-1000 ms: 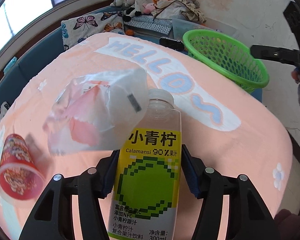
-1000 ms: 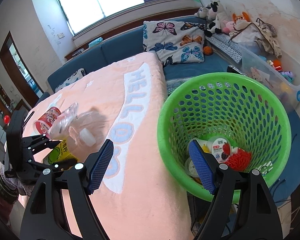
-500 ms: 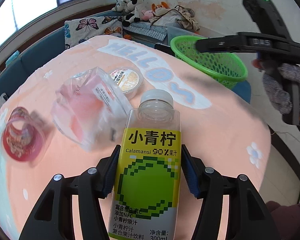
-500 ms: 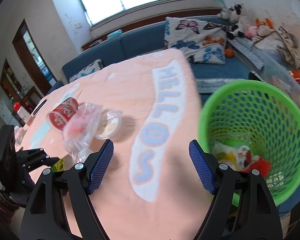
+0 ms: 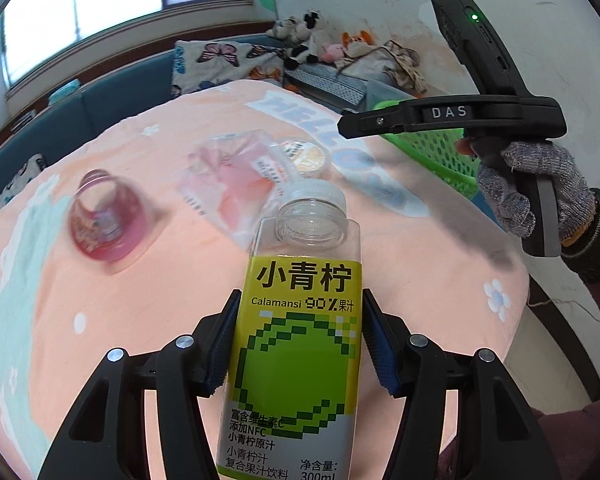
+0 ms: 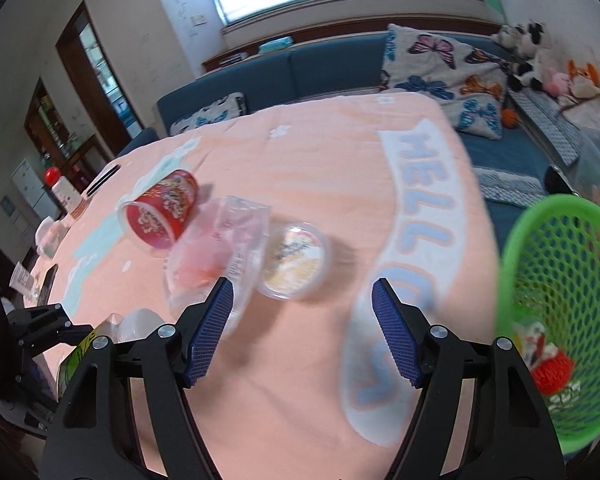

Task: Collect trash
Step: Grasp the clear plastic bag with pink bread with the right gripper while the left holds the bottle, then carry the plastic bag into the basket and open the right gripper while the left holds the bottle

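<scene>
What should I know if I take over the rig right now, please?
Left tool: shut on the juice bottle, held above the table.
Right tool: open, empty, over the table and pointing toward the round tub.
On the table: red cup on its side, clear bag beside it, and the tub next to the bag.
Done: some trash already lies in the green basket at the table's edge.
Left: drop the bottle in the basket, then collect the tub, bag and cup.

Butterfly pillow (image 6: pixel 444 66) on blue sofa (image 6: pixel 300 76); stuffed toys (image 5: pixel 300 32) behind.
</scene>
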Action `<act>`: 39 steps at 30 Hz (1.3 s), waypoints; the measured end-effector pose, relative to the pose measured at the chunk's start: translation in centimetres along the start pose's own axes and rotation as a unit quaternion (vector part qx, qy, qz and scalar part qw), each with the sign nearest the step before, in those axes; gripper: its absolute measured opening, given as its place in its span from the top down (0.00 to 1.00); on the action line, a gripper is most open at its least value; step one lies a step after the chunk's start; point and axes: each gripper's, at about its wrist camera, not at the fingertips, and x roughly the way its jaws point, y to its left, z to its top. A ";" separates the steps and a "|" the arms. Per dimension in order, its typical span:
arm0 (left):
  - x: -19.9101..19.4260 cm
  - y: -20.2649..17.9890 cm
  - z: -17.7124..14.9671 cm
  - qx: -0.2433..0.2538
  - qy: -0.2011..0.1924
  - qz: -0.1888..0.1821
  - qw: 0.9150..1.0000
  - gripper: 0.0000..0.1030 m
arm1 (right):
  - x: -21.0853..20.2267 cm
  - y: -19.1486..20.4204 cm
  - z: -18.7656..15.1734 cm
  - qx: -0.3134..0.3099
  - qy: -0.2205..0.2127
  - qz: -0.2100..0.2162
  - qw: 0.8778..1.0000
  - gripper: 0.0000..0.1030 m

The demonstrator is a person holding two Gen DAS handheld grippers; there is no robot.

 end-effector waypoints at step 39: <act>-1.4 3.9 -2.6 -0.074 -0.016 0.020 0.997 0.46 | 6.5 4.1 3.2 -0.036 0.000 0.005 0.999 0.88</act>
